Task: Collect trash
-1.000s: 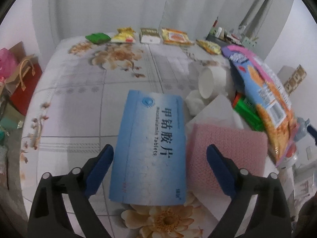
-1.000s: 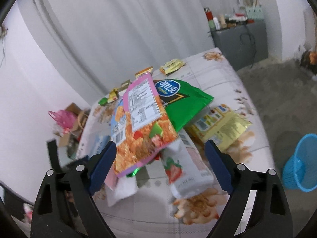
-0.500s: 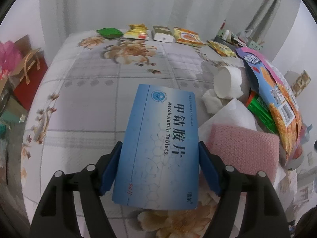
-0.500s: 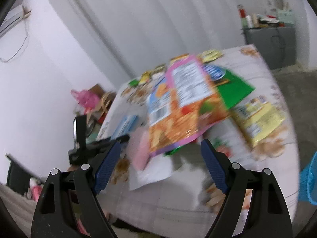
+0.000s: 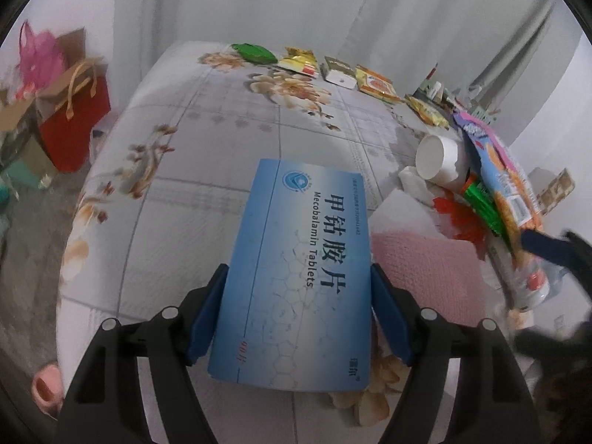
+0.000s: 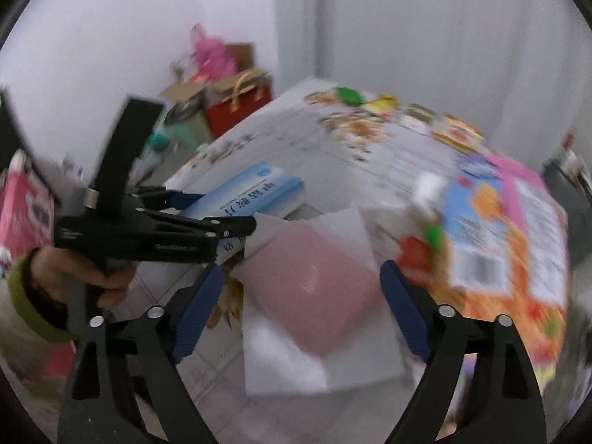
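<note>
My left gripper (image 5: 298, 285) is shut on a blue medicine box (image 5: 303, 259) marked Mecobalamin Tablets and holds it over the floral tablecloth (image 5: 207, 140). The box also shows in the right wrist view (image 6: 251, 192), clamped by the left gripper (image 6: 225, 218). My right gripper (image 6: 301, 288) is open and empty, above a pink pad (image 6: 314, 270) that lies on white paper (image 6: 318, 362). The pink pad (image 5: 425, 262) lies right of the box. A large orange and pink snack bag (image 6: 510, 244) lies to the right; it also shows in the left wrist view (image 5: 499, 181).
A white paper cup (image 5: 436, 157) lies on its side with crumpled tissue (image 5: 414, 181) and a green wrapper (image 5: 481, 203). Several snack packets (image 5: 373, 85) line the table's far edge. A red gift bag (image 5: 74, 125) and boxes stand on the floor at left.
My left gripper closed on the blue box and lifted it. My right gripper swung left from the snack pile to above the pink pad; its view is blurred by motion.
</note>
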Tool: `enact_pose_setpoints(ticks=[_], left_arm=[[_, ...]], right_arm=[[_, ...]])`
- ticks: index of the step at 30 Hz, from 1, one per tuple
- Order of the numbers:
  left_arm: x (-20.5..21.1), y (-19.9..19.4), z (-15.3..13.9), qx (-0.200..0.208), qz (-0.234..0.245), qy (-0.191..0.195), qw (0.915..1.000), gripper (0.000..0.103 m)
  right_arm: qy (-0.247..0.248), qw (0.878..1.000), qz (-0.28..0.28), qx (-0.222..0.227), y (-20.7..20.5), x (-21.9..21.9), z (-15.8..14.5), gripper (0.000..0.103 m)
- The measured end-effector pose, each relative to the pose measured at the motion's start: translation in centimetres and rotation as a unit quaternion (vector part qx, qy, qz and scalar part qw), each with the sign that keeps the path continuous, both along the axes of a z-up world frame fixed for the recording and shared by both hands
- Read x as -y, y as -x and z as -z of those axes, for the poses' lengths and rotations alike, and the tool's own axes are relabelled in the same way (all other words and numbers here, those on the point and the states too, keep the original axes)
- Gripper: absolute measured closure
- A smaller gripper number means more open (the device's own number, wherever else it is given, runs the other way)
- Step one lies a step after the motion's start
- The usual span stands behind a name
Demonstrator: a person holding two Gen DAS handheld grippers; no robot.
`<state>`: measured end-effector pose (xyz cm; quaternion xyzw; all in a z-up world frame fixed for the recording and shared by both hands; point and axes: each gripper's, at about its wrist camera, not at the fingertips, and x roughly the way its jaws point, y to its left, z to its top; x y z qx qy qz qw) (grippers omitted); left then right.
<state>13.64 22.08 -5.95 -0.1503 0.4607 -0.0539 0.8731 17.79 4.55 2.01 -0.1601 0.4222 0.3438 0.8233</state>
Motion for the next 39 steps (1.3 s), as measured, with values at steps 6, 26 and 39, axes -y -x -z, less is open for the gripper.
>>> enact_pose_setpoints(ticks=[6,26,39], left_arm=[[-2.4,0.6,0.1,-0.001,-0.026,0.060,0.9979,0.030],[-4.9,0.7,-0.3,0.010,-0.047,0.067,0.9966,0.042],[-3.4,0.8,-0.3,-0.008,-0.025,0.013,0.9996,0.030]], right_arm=[[0.032,0.999,-0.012,-0.030,-2.1,-2.3,4.1,0.012],[-0.017,0.997,0.016,-0.072,-1.2,-1.1,1.9,0.040],[0.021,0.998,-0.015,-0.064,-2.7,-2.3,4.0,0.011]])
